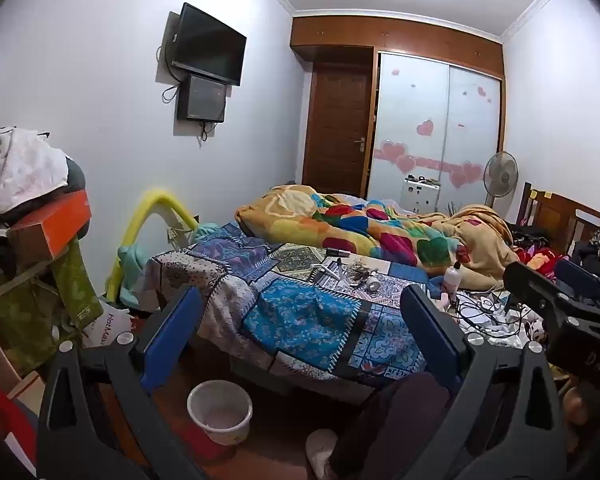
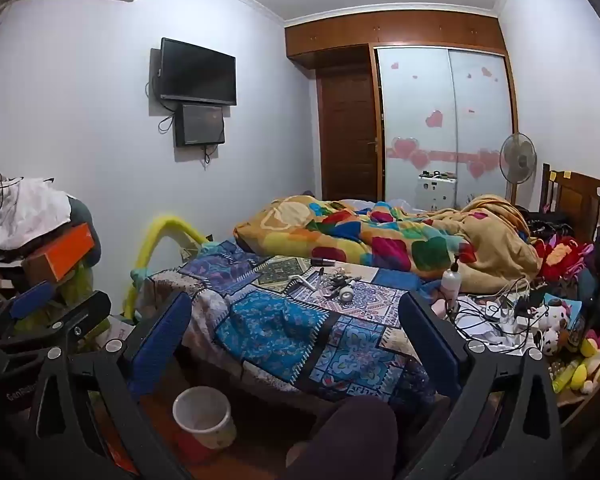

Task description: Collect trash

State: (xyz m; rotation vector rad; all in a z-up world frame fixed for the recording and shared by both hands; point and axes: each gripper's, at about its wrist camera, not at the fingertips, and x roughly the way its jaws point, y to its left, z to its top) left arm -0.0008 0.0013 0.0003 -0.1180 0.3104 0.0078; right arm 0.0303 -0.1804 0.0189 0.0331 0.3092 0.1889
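both grippers are held up in the air short of the bed [image 1: 300, 320], facing it, and nothing is between their blue pads. the left gripper [image 1: 300, 320] has its jaws spread wide, and the right gripper [image 2: 296, 328] is spread just as wide; the two sit side by side, each showing at the edge of the other's view.

the trash, a small heap of scraps [image 1: 356, 270] with a tape roll [image 1: 373, 283] just beside it, lies on the bed's patchwork sheet, near the middle, in front of the bright heart-print blanket [image 1: 360, 232]. a white handled object [image 2: 302, 280] and a dark tube [image 2: 322, 261] lie close to the same heap. a pump bottle [image 2: 451, 282] stands on the bed to the right of the scraps, next to a tangle of cables [image 2: 496, 312].

on the floor at the foot of the bed stands a pale bin [image 1: 219, 410], upright and open-topped, well apart from the trash. the person's leg [image 1: 384, 420] shows beside it.
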